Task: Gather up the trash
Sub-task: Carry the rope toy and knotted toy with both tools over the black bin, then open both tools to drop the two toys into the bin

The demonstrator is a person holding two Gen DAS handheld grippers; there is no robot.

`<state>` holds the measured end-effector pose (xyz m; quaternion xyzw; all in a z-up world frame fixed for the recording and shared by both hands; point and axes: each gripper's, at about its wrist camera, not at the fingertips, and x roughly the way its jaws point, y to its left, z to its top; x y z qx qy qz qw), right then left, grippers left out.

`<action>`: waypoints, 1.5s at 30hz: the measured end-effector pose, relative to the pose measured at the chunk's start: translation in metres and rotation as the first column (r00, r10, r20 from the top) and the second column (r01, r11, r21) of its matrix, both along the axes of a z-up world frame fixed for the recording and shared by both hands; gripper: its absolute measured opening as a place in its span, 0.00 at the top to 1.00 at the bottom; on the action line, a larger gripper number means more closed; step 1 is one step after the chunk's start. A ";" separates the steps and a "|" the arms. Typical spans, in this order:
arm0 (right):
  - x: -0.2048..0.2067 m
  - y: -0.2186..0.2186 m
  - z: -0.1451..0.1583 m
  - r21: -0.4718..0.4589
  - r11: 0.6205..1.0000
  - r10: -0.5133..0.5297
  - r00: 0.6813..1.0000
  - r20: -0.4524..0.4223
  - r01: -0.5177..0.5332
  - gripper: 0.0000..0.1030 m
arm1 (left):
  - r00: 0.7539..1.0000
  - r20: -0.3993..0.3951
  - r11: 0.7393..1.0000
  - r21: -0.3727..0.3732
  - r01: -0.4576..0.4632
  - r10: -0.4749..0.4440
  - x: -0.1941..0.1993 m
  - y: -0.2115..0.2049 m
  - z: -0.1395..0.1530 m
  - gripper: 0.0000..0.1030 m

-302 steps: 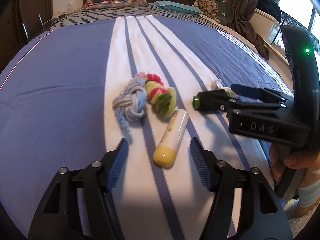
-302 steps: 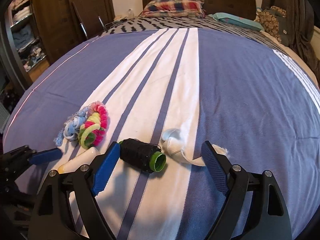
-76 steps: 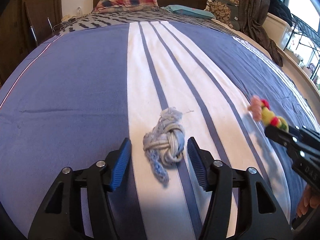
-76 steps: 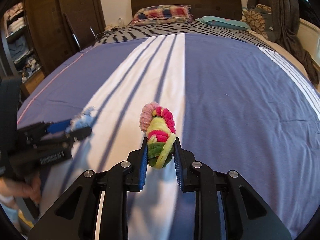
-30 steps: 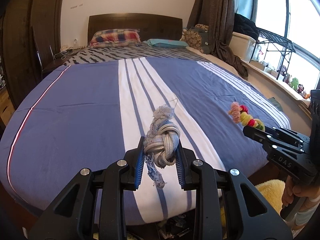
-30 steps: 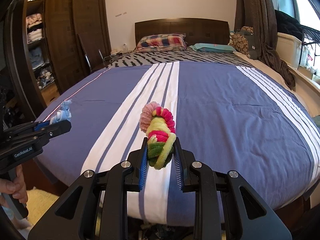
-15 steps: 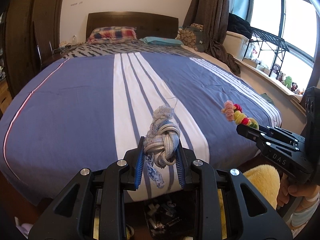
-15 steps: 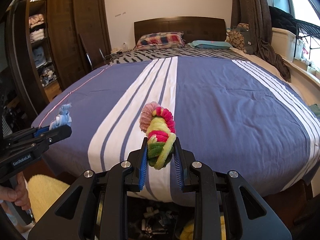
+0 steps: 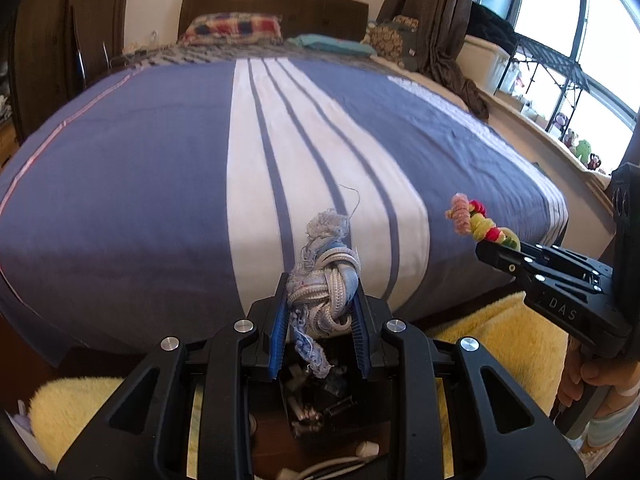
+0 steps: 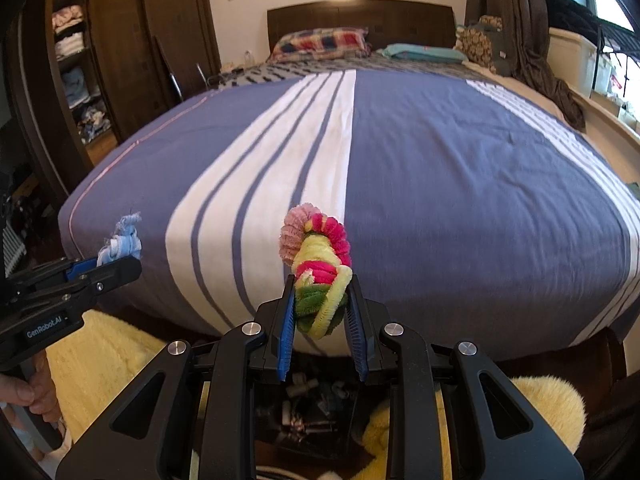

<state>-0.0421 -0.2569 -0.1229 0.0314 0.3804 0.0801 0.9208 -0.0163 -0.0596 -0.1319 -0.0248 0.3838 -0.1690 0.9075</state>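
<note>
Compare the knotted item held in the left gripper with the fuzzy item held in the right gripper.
The blue-grey rope knot is pale, woven cord with frayed ends; the fuzzy loop toy is bright pink, yellow and green. The rope knot trails a strand downward; the fuzzy loop toy stands up above its gripper. Both are clamped, held off the bed.

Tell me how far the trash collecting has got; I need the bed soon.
Done: no loose trash shows on the striped bedspread. In hand: the left gripper is shut on the blue-grey knotted rope, and the right gripper is shut on the pink, yellow and green fuzzy twist; both hang above a dark bin of odds and ends at the bed's foot. Left: drop both in.
</note>
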 end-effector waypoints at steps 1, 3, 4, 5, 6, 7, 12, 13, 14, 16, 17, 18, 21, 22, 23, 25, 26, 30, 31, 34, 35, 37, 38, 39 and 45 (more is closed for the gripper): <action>0.000 0.000 -0.004 0.000 1.000 0.001 1.000 -0.010 -0.001 0.76 | 1.000 -0.015 1.000 0.001 0.004 -0.004 -0.001 -0.001 -0.006 0.75; -0.001 0.001 -0.010 0.000 1.000 0.003 1.000 -0.027 -0.003 0.76 | 0.999 -0.038 1.000 0.005 0.010 -0.010 -0.001 -0.003 -0.016 0.75; -0.001 0.001 -0.015 0.000 1.000 0.003 0.999 -0.039 -0.003 0.76 | 0.998 -0.054 1.000 0.006 0.015 -0.014 -0.001 -0.004 -0.023 0.75; -0.001 0.002 -0.018 0.000 1.000 0.004 0.999 -0.047 -0.004 0.76 | 0.997 -0.069 1.000 0.008 0.017 -0.016 -0.002 -0.005 -0.029 0.75; -0.001 0.002 -0.021 0.001 1.000 0.005 0.998 -0.056 -0.005 0.76 | 0.997 -0.081 1.000 0.011 0.017 -0.016 -0.002 -0.005 -0.034 0.75; -0.002 0.002 -0.025 0.002 1.000 0.006 0.998 -0.067 -0.006 0.76 | 0.995 -0.094 1.000 0.014 0.018 -0.017 -0.002 -0.006 -0.039 0.75; -0.002 0.003 -0.044 0.017 1.000 0.018 0.992 -0.123 -0.016 0.76 | 0.987 -0.160 0.999 0.028 0.028 -0.023 -0.002 -0.007 -0.065 0.75; -0.002 0.004 -0.049 0.019 1.000 0.020 0.991 -0.136 -0.018 0.76 | 0.985 -0.171 0.999 0.030 0.028 -0.022 -0.002 -0.007 -0.070 0.75; -0.001 0.005 -0.052 0.020 1.000 0.022 0.989 -0.145 -0.019 0.76 | 0.982 -0.187 0.999 0.031 0.025 -0.019 -0.002 -0.006 -0.077 0.75; 0.001 0.007 -0.062 0.020 1.000 0.026 0.985 -0.170 -0.023 0.76 | 0.978 -0.208 0.999 0.034 0.022 -0.015 -0.001 -0.006 -0.086 0.75; 0.002 0.008 -0.067 0.020 0.999 0.028 0.983 -0.184 -0.025 0.76 | 0.976 -0.219 0.999 0.037 0.021 -0.012 -0.001 -0.006 -0.091 0.75; 0.003 0.009 -0.070 0.020 0.999 0.030 0.981 -0.193 -0.027 0.76 | 0.973 -0.230 0.999 0.039 0.021 -0.011 0.000 -0.006 -0.096 0.75; 0.004 0.013 -0.085 0.020 0.999 0.036 0.971 -0.235 -0.033 0.76 | 0.966 -0.259 0.999 0.046 0.020 -0.008 0.000 -0.006 -0.109 0.75; 0.005 0.015 -0.091 0.023 0.999 0.040 0.967 -0.251 -0.035 0.76 | 0.963 -0.270 0.999 0.050 0.020 -0.006 0.001 -0.005 -0.114 0.75; 0.005 0.016 -0.096 0.026 0.999 0.043 0.963 -0.264 -0.038 0.76 | 0.960 -0.281 0.998 0.052 0.021 -0.006 0.000 -0.005 -0.120 0.75; 0.005 0.019 -0.102 0.020 0.999 0.046 0.959 -0.281 -0.042 0.76 | 0.953 -0.302 0.998 0.054 0.023 -0.006 0.000 -0.006 -0.128 0.75; 0.005 0.020 -0.105 0.017 0.999 0.047 0.956 -0.289 -0.044 0.76 | 0.947 -0.322 0.998 0.054 0.023 -0.005 0.000 -0.006 -0.136 0.75; 0.008 0.023 -0.120 0.031 0.998 0.058 0.939 -0.340 -0.051 0.76 | 0.927 -0.374 0.999 0.038 0.023 -0.007 0.005 -0.003 -0.153 0.75; 0.010 0.024 -0.125 0.036 0.998 0.061 0.932 -0.357 -0.052 0.76 | 0.923 -0.385 0.999 0.034 0.024 -0.009 0.005 -0.003 -0.157 0.75; 0.014 0.027 -0.137 0.058 0.997 0.076 0.911 -0.406 -0.058 0.76 | 0.903 -0.429 0.999 0.026 0.040 -0.025 0.006 -0.005 -0.169 0.75; 0.015 0.028 -0.141 0.061 0.996 0.078 0.905 -0.419 -0.058 0.76 | 0.898 -0.439 0.999 0.026 0.044 -0.028 0.007 -0.007 -0.172 0.75; 0.017 0.030 -0.149 0.054 0.997 0.075 0.891 -0.448 -0.057 0.76 | 0.887 -0.460 0.998 0.031 0.057 -0.036 0.010 -0.011 -0.178 0.75; 0.019 0.030 -0.154 0.048 0.997 0.072 0.883 -0.465 -0.056 0.76 | 0.882 -0.469 0.997 0.036 0.067 -0.042 0.010 -0.012 -0.180 0.75; 0.024 0.029 -0.158 0.046 0.997 0.071 0.875 -0.479 -0.056 0.76 | 0.878 -0.475 0.996 0.042 0.079 -0.049 0.011 -0.014 -0.182 0.75; 0.033 0.028 -0.169 0.043 0.998 0.060 0.860 -0.507 -0.044 0.76 | 0.869 -0.489 0.988 0.082 0.132 -0.075 0.013 -0.029 -0.192 0.75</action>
